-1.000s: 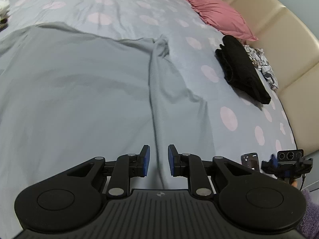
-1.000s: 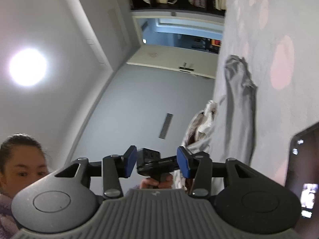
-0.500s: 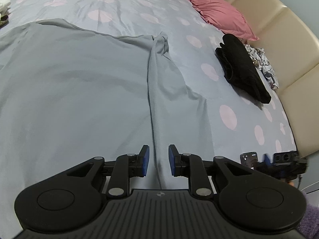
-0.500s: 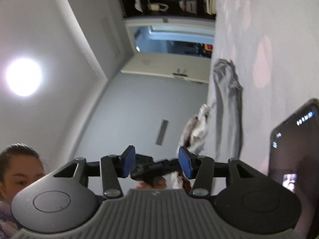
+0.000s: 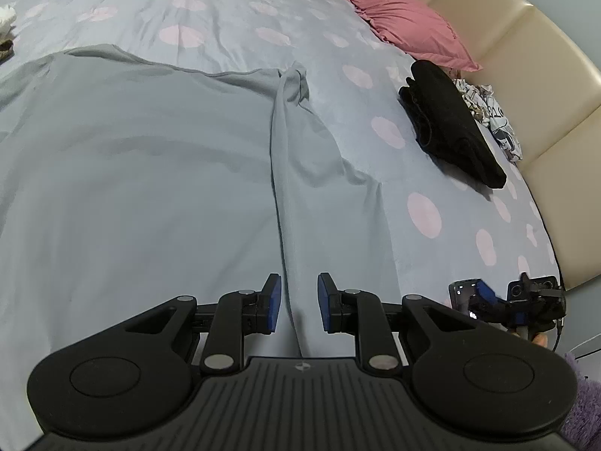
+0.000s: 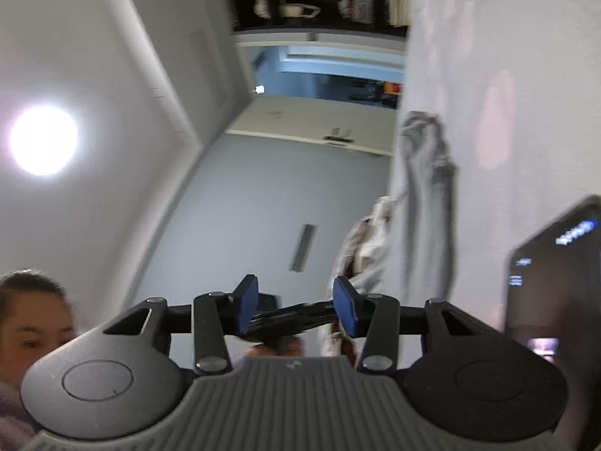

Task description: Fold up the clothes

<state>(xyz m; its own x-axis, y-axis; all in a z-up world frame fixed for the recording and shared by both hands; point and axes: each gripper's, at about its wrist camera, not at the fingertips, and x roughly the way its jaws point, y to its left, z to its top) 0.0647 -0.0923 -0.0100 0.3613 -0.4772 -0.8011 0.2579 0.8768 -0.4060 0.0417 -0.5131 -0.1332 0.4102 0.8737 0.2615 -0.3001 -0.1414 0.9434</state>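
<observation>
A large grey garment lies spread on the polka-dot bed, with a folded ridge running up its middle to a bunched tip. My left gripper is open and empty, hovering just above the near end of that ridge. My right gripper is open and empty, tilted sideways toward the room; it also shows in the left wrist view at the bed's right edge. The grey garment shows blurred in the right wrist view.
A folded black garment and a patterned cloth lie by the beige headboard. A pink pillow sits at the far right. A phone stands near the right gripper. A person's face is at the lower left.
The left gripper has drawn back slightly along the grey garment's ridge. The right gripper has swung, with the phone filling more of its view. Both stay open.
</observation>
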